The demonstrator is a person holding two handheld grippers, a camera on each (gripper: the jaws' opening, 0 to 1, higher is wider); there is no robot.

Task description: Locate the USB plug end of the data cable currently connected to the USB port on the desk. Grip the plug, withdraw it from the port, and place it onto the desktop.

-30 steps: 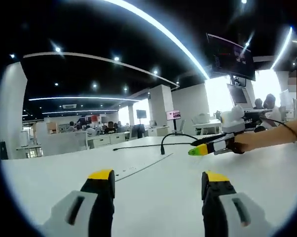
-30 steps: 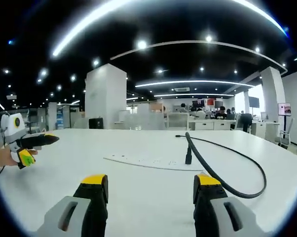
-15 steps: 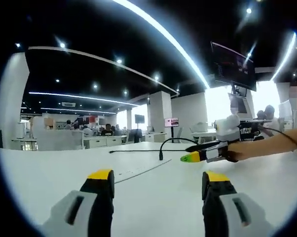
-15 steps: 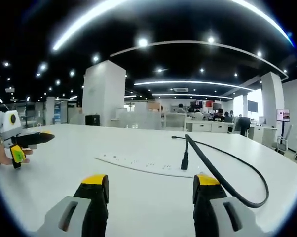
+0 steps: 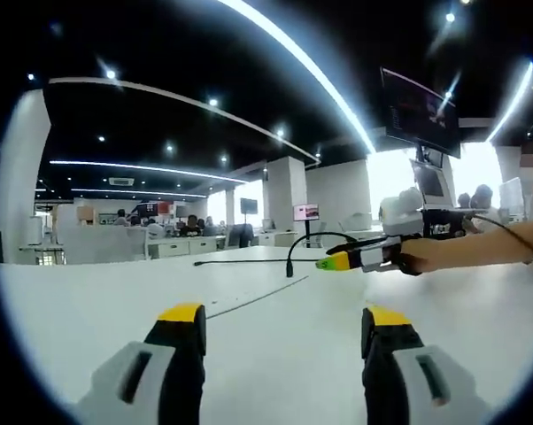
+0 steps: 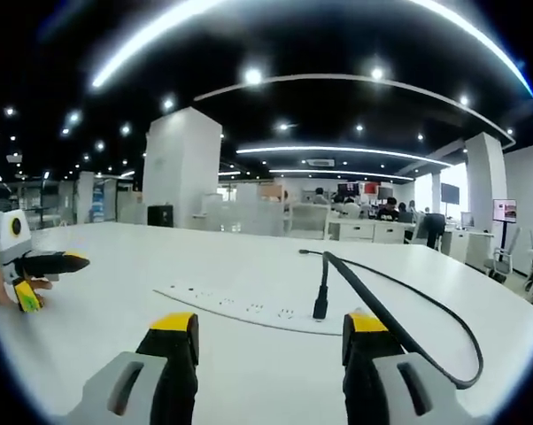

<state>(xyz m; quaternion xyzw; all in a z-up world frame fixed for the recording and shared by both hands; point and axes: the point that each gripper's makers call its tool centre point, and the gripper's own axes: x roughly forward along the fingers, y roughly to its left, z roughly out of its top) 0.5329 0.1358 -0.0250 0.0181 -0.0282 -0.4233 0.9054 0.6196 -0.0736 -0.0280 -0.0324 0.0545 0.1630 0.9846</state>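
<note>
A black USB plug (image 6: 320,306) stands upright in the flat white port strip (image 6: 235,305) set into the desk, and its black cable (image 6: 406,304) loops away to the right. My right gripper (image 6: 269,326) is open and low over the desk, just short of the plug, which sits slightly right of the middle of the gap between the jaws. In the left gripper view the same plug (image 5: 290,268) stands at the far end of the strip (image 5: 249,297), and the right gripper (image 5: 337,260) hovers just to its right. My left gripper (image 5: 282,319) is open and holds nothing.
The white desktop (image 5: 479,310) stretches wide on all sides. A hand holds the left gripper (image 6: 50,279) at the far left of the right gripper view. Office desks, chairs, monitors and seated people fill the background.
The right gripper has moved closer to the plug, which now sits nearer its jaws. In the left gripper view it has shifted left towards the plug. Both grippers stay open.
</note>
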